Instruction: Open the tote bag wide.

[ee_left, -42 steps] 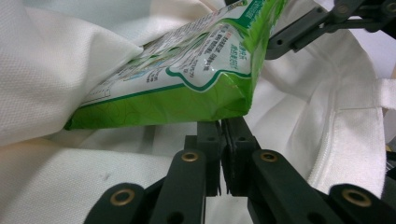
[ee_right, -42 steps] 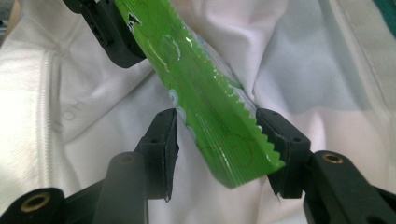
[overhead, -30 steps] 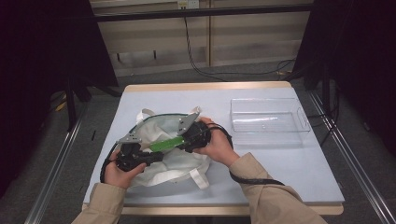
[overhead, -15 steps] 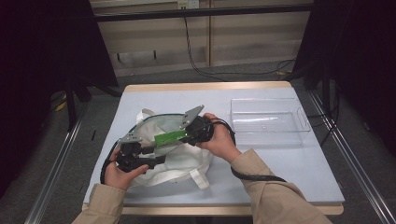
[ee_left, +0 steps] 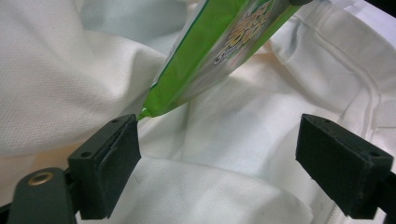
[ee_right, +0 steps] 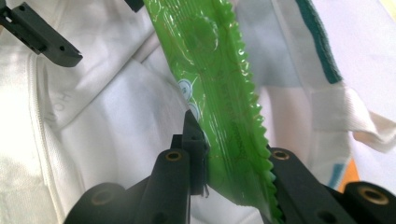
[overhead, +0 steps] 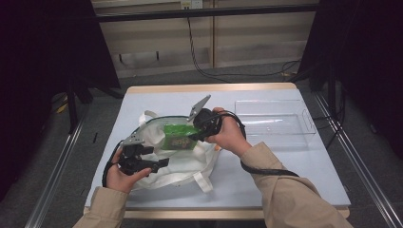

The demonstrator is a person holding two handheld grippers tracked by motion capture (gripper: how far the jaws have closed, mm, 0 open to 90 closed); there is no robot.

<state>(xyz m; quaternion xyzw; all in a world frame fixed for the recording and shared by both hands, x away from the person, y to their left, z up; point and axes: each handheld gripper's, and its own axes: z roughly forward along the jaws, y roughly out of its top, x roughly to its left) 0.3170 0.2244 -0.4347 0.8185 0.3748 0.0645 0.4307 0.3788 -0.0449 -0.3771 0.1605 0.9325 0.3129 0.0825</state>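
High view shows the right claw [overhead: 194, 136] clamped on a green snack packet [overhead: 179, 137] lifted above the white tote bag [overhead: 183, 164] on the tabletop [overhead: 285, 166], while the left claw [overhead: 159, 164], just opened, holds nothing.

one green snack packet [overhead: 179, 137], one white cloth bag [overhead: 190, 164] with two visible handle loops, one clear plastic tray [overhead: 275, 124], one table [overhead: 294, 175]. two grippers: left gripper [overhead: 159, 164], right gripper [overhead: 192, 137]. two hands, two beige sleeves. four black jaws in all, two per gripper. two cables trailing from the grippers.
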